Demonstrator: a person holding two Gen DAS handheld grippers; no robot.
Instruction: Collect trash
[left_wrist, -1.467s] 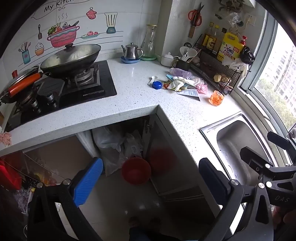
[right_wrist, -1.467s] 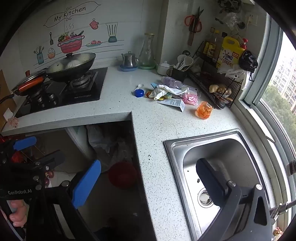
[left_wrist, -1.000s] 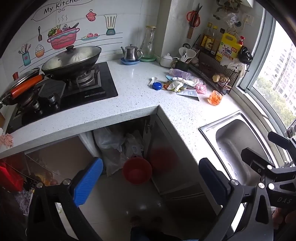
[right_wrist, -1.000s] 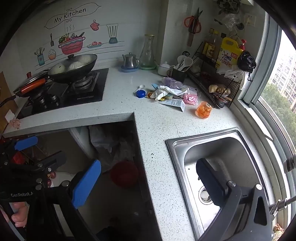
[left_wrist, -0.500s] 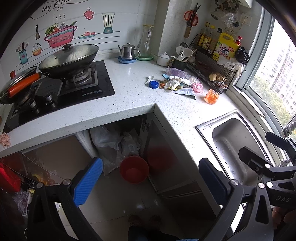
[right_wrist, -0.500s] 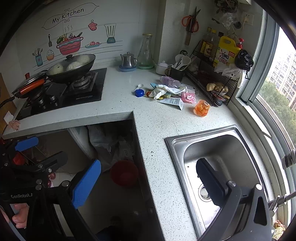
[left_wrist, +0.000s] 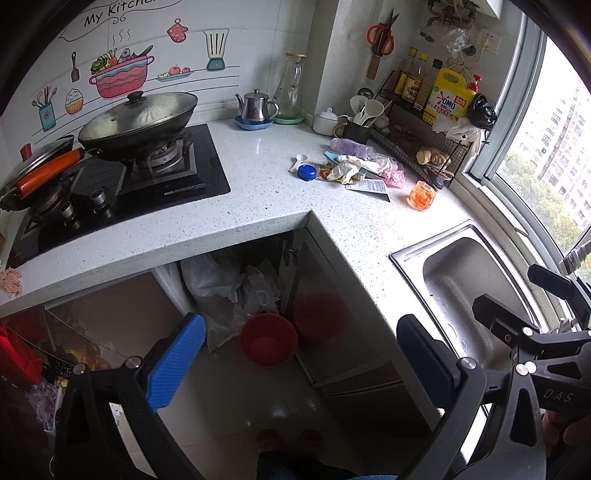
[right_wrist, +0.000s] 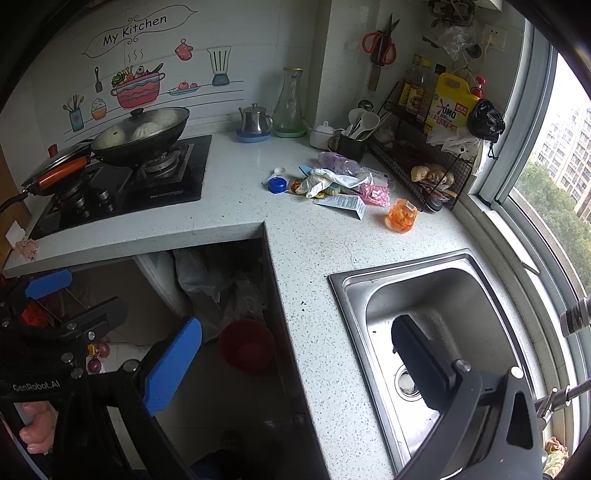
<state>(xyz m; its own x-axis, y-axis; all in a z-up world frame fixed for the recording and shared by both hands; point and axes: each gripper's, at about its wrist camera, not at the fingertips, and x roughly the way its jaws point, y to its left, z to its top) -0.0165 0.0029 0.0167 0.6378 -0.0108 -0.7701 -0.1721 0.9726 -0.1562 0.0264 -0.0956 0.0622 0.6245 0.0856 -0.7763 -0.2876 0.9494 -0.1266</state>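
Currently both tools, left tool (left_wrist: 299, 354) and right tool (right_wrist: 295, 350), are spread and empty, well short of the trash pile (right_wrist: 332, 186) on the tabletop (right_wrist: 295, 243); approach step: advance, then pinch one item.

Hidden, cut off or unreadable

The crumpled white glove (right_wrist: 325, 181) covers part of the wrappers beneath it, so what they are cannot be told. Print on the flat carton (right_wrist: 341, 203) is too small to read. The tap (right_wrist: 574, 319) is cut by the right edge. Bags under the counter (left_wrist: 229, 284) sit in shadow, their contents unclear. The hand (right_wrist: 35, 430) on the left gripper (left_wrist: 299, 362) shows only its fingers.
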